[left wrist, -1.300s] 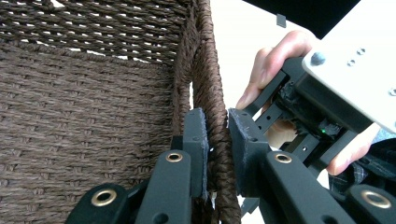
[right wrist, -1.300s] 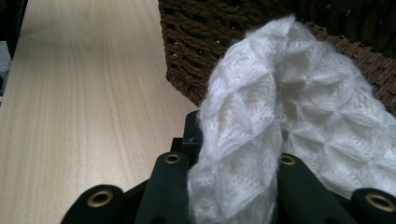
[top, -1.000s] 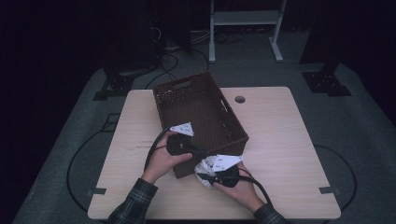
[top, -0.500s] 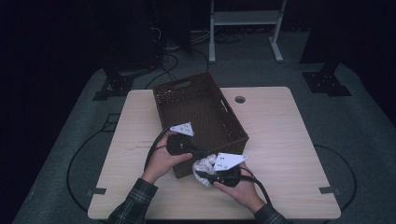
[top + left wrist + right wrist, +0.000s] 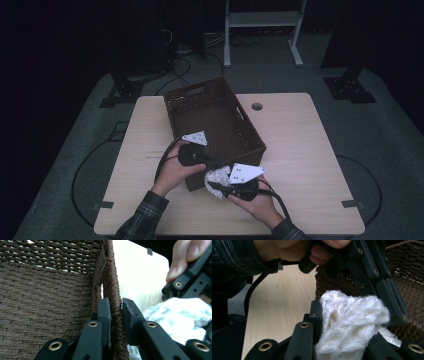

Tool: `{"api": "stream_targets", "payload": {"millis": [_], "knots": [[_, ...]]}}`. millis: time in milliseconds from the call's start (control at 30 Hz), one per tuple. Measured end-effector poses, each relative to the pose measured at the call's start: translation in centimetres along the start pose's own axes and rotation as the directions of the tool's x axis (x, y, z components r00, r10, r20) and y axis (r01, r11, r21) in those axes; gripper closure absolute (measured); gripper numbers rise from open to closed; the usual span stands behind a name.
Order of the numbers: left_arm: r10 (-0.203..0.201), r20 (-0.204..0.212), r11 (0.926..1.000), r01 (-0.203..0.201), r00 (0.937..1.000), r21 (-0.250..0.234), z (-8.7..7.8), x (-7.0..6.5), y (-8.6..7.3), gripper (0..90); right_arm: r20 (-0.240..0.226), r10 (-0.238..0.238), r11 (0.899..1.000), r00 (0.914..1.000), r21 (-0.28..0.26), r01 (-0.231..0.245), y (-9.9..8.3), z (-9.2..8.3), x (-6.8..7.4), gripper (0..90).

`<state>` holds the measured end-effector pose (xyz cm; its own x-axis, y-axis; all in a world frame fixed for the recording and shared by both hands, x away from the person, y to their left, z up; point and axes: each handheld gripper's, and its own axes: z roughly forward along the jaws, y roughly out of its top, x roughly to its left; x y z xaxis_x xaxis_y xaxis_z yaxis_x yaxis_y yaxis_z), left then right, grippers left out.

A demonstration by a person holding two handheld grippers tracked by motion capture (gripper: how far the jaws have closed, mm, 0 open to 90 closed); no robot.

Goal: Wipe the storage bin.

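- Jaws of the left gripper [image 5: 207, 162], at lower centre of the high view, close on the near wall of the one brown woven basket [image 5: 200, 107]; the right gripper [image 5: 220, 189], just below and to its right, carries one crumpled white cloth [image 5: 216, 177] against the basket's near outside corner. One light wooden table [image 5: 310, 150] bears it all; two hands and two plaid sleeves enter from the bottom edge.
- Left gripper view: the two black pads straddle the basket rim [image 5: 113, 302] at centre frame and pinch it narrowly, one pad inside the basket, one outside. The cloth [image 5: 180, 317] shows at lower right, beside the other gripper.
- Right gripper view: the jaws at bottom centre hold the cloth [image 5: 352, 322] bunched between them, a fairly wide grip around the wad. The basket [image 5: 409, 277] fills the upper right, with the left gripper crossing above.
- Judged from this, the step in hand is lifting the cloth over the rim into the basket. Doing it well likely means keeping the basket steady, raising the wad fully above the wall so no loose fold snags the weave, and releasing only once over the inside.
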<state>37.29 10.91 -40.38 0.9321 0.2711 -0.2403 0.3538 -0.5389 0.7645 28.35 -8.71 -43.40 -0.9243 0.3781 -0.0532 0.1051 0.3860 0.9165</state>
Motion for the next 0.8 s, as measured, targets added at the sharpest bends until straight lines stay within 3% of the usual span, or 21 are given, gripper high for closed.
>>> {"api": "stream_targets", "payload": {"millis": [200, 433, 800], "knots": [[0.003, -0.002, 1.0, -0.003, 1.0, 0.003, 0.0, 0.0, 0.0, 77.1, 0.004, 0.001, 1.0, 1.0, -0.001, -0.001, 0.2, 0.7, -0.2, 75.6], [0.008, -0.002, 1.0, -0.008, 1.0, 0.006, 0.0, 0.0, 0.0, 77.1, -0.01, -0.001, 0.999, 0.9999, 0.034, 0.001, -0.3, 2.1, -0.4, 76.0], [0.004, -0.003, 1.0, -0.004, 1.0, 0.002, 0.0, -0.1, 0.0, 77.1, -0.031, 0.018, 0.988, 0.9994, 0.153, -0.013, -3.1, 4.5, -0.4, 76.0]]}}
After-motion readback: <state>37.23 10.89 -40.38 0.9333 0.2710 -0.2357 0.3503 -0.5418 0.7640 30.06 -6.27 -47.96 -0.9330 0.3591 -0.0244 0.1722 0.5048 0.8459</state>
